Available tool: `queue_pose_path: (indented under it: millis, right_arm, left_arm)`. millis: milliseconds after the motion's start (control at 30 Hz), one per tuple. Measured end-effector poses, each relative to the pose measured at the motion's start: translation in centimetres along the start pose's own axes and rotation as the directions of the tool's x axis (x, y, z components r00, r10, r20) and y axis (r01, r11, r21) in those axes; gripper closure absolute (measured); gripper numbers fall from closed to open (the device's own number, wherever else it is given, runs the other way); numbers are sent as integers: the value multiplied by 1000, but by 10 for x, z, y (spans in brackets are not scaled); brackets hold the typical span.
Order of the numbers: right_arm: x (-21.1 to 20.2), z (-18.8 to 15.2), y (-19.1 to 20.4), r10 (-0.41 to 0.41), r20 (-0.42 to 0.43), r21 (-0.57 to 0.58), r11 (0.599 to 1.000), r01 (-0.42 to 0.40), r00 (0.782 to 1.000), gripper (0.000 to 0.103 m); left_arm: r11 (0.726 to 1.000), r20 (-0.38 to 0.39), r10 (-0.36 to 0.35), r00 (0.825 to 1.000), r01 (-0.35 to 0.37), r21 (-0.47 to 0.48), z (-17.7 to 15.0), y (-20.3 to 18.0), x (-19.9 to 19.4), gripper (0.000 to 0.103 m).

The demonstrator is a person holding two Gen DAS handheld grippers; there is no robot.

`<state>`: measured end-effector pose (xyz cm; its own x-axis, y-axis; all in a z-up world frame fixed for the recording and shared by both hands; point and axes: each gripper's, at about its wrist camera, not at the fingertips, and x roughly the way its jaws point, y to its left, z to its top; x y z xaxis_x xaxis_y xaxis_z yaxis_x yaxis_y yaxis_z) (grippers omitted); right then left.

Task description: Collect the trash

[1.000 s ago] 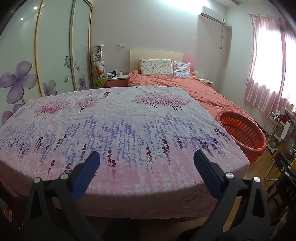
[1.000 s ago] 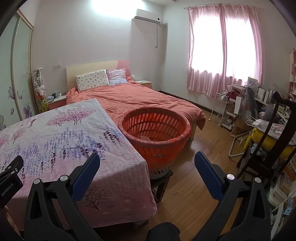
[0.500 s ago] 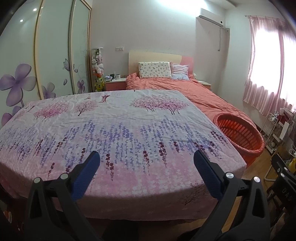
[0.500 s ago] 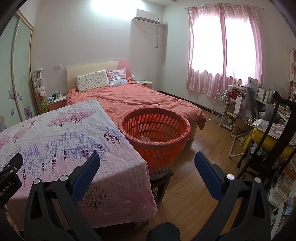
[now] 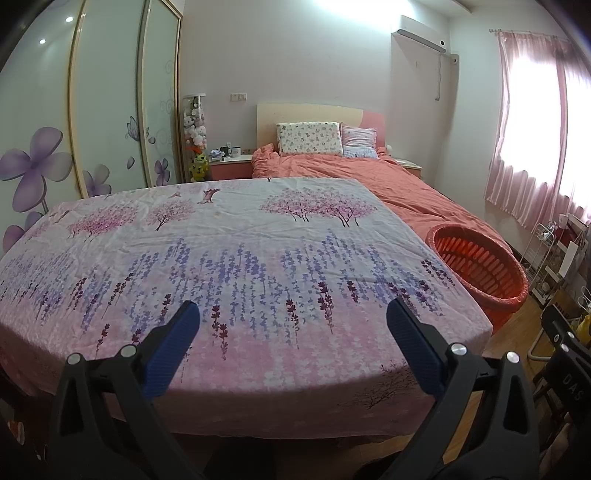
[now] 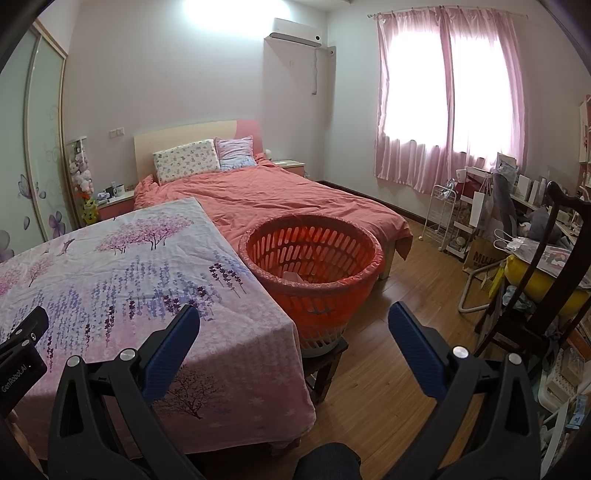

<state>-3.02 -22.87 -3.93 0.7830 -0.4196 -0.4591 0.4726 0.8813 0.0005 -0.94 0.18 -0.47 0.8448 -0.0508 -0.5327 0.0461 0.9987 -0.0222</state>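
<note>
Left wrist view shows the left gripper (image 5: 291, 325) fingers spread over the floral sheet (image 5: 240, 258), while the right gripper (image 6: 293, 326) fingers are spread near the basket (image 6: 314, 258).

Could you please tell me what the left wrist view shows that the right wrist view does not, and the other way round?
Only the left wrist view shows the full width of the floral cloth and the left tongs, open. Only the right wrist view shows the basket's inside, with a pale scrap at the bottom, the stool under it, the cluttered desk, and the right tongs, open. Both show the orange bed, curtains and air conditioner.
</note>
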Motion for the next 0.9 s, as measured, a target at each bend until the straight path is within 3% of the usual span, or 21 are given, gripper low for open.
queue_pose_path:
  millis: [900]
  right_arm:
    - [1,0,0,0,-3,0,1000,0,1000,2]
  left_arm:
    - [1000,5,-6,1000,6,10,-1,-3,0,4]
